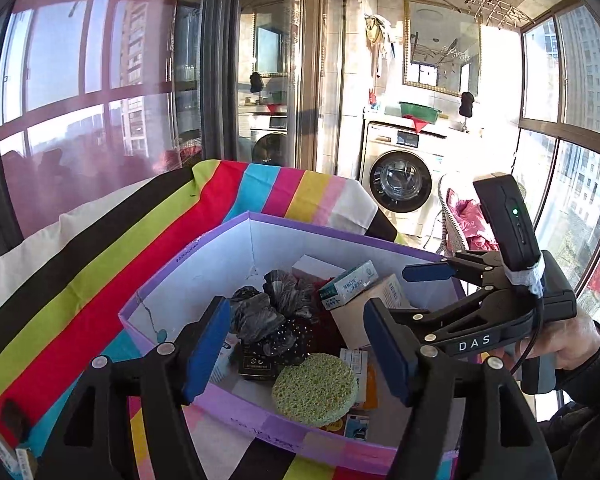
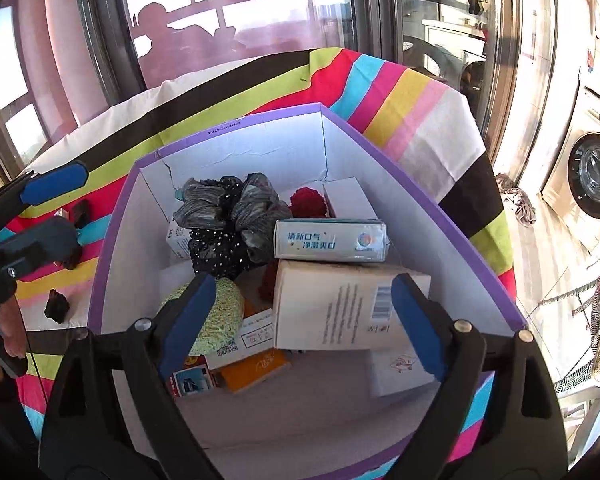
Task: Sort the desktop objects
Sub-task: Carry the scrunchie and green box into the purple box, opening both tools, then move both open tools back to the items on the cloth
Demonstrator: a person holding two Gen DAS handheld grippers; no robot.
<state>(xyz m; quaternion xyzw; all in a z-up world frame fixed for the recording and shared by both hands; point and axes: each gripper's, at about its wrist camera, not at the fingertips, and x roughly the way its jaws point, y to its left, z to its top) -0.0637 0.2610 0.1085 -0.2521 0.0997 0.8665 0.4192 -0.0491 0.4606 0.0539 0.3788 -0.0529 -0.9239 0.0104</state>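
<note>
A purple box (image 1: 236, 404) (image 2: 452, 216) with white inner walls stands on the striped tablecloth (image 1: 100, 280). It holds a round green sponge (image 1: 314, 390) (image 2: 216, 320), black and grey scrunchies (image 2: 228, 208), a toothpaste carton (image 2: 328, 240), a large white carton (image 2: 332, 308) and other small packets. My left gripper (image 1: 296, 344) hangs open over the box's near side, with the sponge lying loose below its jaws. My right gripper (image 2: 302, 320) stands open over the white carton, which rests in the box. Each gripper shows in the other's view, the right one (image 1: 412, 292) and the left one (image 2: 48, 216).
Small dark items (image 2: 58, 308) (image 2: 80, 212) lie on the cloth left of the box, and more small pieces (image 1: 4, 436) near its front left corner. A hand (image 1: 572, 344) holds the right gripper. Glass doors stand behind the table, and a washing machine (image 1: 400, 184) to the right.
</note>
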